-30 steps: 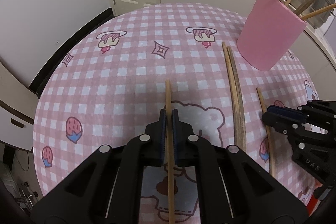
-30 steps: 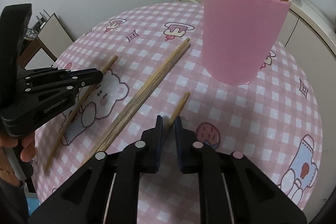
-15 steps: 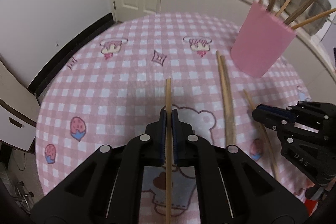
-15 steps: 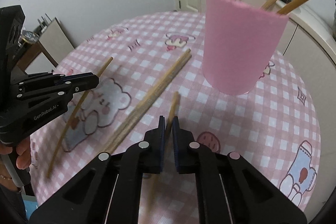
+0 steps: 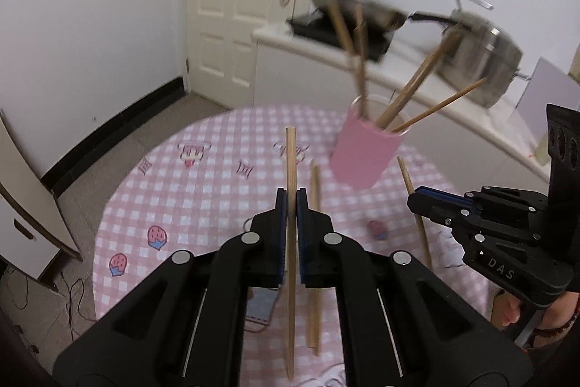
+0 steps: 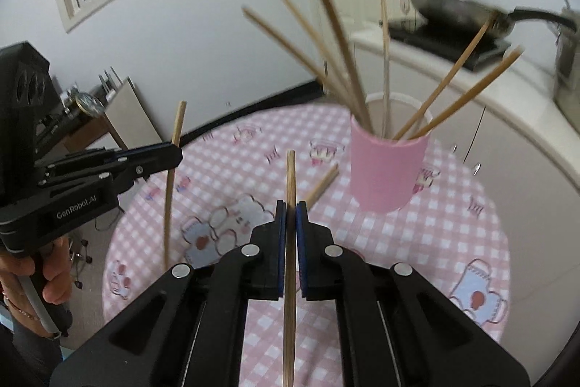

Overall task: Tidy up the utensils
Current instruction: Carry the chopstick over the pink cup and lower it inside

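My left gripper (image 5: 290, 202) is shut on a wooden chopstick (image 5: 290, 162), held in the air above the pink checked tablecloth (image 5: 203, 191). My right gripper (image 6: 290, 205) is shut on another chopstick (image 6: 290, 176), also lifted. Each gripper shows in the other's view: the right gripper (image 5: 413, 200) with its stick (image 5: 407, 176), the left gripper (image 6: 177, 155) with its stick (image 6: 168, 198). A pink cup (image 5: 366, 155) (image 6: 388, 169) holding several chopsticks stands at the far side of the table. A pair of chopsticks (image 5: 314, 191) (image 6: 322, 185) lies flat between the grippers and the cup.
Behind the table runs a white counter (image 5: 417, 89) with a frying pan (image 5: 359, 6) and a steel pot (image 5: 485, 60). A white door (image 5: 250, 6) is at the back. A pale cabinet (image 5: 21, 205) stands left of the table.
Both grippers rose from the table and tilted up, each carrying its chopstick off the cloth. The right jaws closed fully on their stick. The cup now appears farther away.
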`<action>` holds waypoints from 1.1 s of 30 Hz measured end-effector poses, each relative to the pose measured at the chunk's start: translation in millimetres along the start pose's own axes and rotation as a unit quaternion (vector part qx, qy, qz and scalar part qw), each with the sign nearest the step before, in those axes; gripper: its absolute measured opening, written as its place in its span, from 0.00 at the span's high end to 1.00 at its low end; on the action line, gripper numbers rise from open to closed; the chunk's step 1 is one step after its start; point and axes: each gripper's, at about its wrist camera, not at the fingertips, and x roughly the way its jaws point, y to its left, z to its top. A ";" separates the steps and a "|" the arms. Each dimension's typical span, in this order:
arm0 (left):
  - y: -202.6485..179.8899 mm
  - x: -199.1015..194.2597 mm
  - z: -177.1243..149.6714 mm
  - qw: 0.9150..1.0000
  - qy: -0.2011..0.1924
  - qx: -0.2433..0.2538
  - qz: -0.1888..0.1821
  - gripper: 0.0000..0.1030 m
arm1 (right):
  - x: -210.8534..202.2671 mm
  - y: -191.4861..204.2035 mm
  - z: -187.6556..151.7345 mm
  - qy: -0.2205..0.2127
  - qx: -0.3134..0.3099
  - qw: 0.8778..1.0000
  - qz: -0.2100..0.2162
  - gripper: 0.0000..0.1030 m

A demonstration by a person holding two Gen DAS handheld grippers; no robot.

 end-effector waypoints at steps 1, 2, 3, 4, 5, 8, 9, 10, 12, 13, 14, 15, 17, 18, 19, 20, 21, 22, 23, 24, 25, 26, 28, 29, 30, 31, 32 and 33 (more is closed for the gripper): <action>-3.0 -8.3 1.7 1.000 -0.009 0.000 -0.003 0.95 | -8.8 -1.1 0.3 -0.008 0.000 1.000 0.000 0.96; -6.3 -16.6 3.7 1.000 -0.019 0.001 -0.007 0.95 | -19.1 -0.7 1.8 -0.020 -0.001 1.000 0.001 0.96; -11.7 -21.8 3.7 1.000 -0.025 0.003 -0.009 0.95 | -25.5 -0.9 3.3 -0.028 -0.002 1.000 0.002 0.96; -16.7 -29.7 5.0 0.999 -0.034 0.006 -0.012 0.95 | -35.4 -0.8 4.5 -0.040 -0.003 0.999 0.001 0.96; -22.1 -36.5 6.2 0.999 -0.042 0.011 -0.014 0.95 | -43.9 -1.4 5.7 -0.051 -0.003 0.999 0.002 0.96; -37.4 -50.8 10.6 0.998 -0.060 0.022 -0.018 0.95 | -63.5 -4.9 10.1 -0.075 -0.005 0.997 0.000 0.96; -40.6 -54.4 12.9 0.998 -0.064 0.022 -0.019 0.95 | -68.9 -6.2 11.2 -0.081 -0.005 0.997 0.000 0.96; -45.0 -57.8 14.5 0.997 -0.068 0.023 -0.021 0.95 | -71.8 -8.5 11.7 -0.085 -0.004 0.996 -0.001 0.96; -51.7 -65.2 17.6 0.996 -0.081 0.022 -0.023 0.95 | -81.5 -11.7 13.3 -0.100 -0.005 0.995 -0.004 0.96; -54.4 -68.2 19.3 0.996 -0.088 0.020 -0.025 0.95 | -85.2 -13.9 14.8 -0.105 -0.005 0.994 -0.005 0.96; -57.4 -72.1 22.2 0.995 -0.097 0.018 -0.026 0.95 | -89.3 -15.9 15.8 -0.111 -0.004 0.994 -0.007 0.96; -59.4 -75.1 22.8 0.994 -0.103 0.018 -0.028 0.95 | -93.8 -18.2 17.0 -0.118 -0.004 0.993 -0.009 0.96; -65.5 -78.4 27.6 0.993 -0.117 0.016 -0.031 0.95 | -100.3 -22.3 19.1 -0.128 -0.005 0.992 -0.013 0.96; -68.9 -78.8 29.5 0.992 -0.120 0.017 -0.033 0.95 | -103.2 -24.4 21.2 -0.134 -0.004 0.991 -0.015 0.96; -72.3 -79.3 32.6 0.991 -0.126 0.014 -0.034 0.95 | -105.6 -25.9 22.7 -0.137 -0.004 0.990 -0.016 0.96; -75.5 -79.4 35.9 0.991 -0.130 0.013 -0.036 0.95 | -108.4 -28.3 25.4 -0.142 -0.004 0.990 -0.017 0.96; -77.1 -79.5 38.7 0.990 -0.133 0.012 -0.038 0.95 | -111.0 -30.8 28.4 -0.148 -0.004 0.989 -0.020 0.96; -78.7 -79.1 42.7 0.990 -0.138 0.009 -0.041 0.95 | -112.6 -32.7 30.1 -0.150 -0.005 0.988 -0.022 0.96; -80.1 -78.8 46.8 0.989 -0.144 0.005 -0.041 0.95 | -114.1 -34.9 33.4 -0.154 -0.005 0.988 -0.024 0.96; -81.9 -78.9 49.6 0.988 -0.148 0.003 -0.041 0.95 | -116.2 -37.0 36.8 -0.160 -0.006 0.987 -0.027 0.96; -84.4 -78.8 52.8 0.987 -0.155 0.000 -0.043 0.95 | -117.7 -37.9 38.5 -0.163 -0.007 0.986 -0.030 0.96; -87.0 -78.9 57.2 0.985 -0.167 -0.004 -0.044 0.95 | -118.9 -39.8 42.5 -0.168 -0.008 0.985 -0.032 0.96; -92.6 -78.4 63.2 0.982 -0.184 -0.007 -0.041 0.95 | -122.3 -43.4 49.7 -0.180 -0.010 0.983 -0.037 0.96; -95.7 -77.7 66.5 0.980 -0.195 -0.010 -0.043 0.95 | -123.9 -45.2 54.1 -0.186 -0.011 0.982 -0.041 0.96; -99.6 -76.3 69.0 0.978 -0.203 -0.012 -0.042 0.95 | -125.8 -47.4 58.9 -0.194 -0.011 0.980 -0.043 0.96; -102.5 -76.0 71.8 0.976 -0.212 -0.015 -0.040 0.95 | -126.8 -49.4 62.3 -0.199 -0.011 0.979 -0.043 0.96; -105.8 -75.2 74.1 0.974 -0.221 -0.016 -0.038 0.95 | -128.0 -51.7 67.0 -0.205 -0.011 0.978 -0.044 0.96; -110.1 -74.3 77.5 0.971 -0.235 -0.016 -0.033 0.95 | -128.6 -53.7 71.4 -0.211 -0.011 0.977 -0.045 0.96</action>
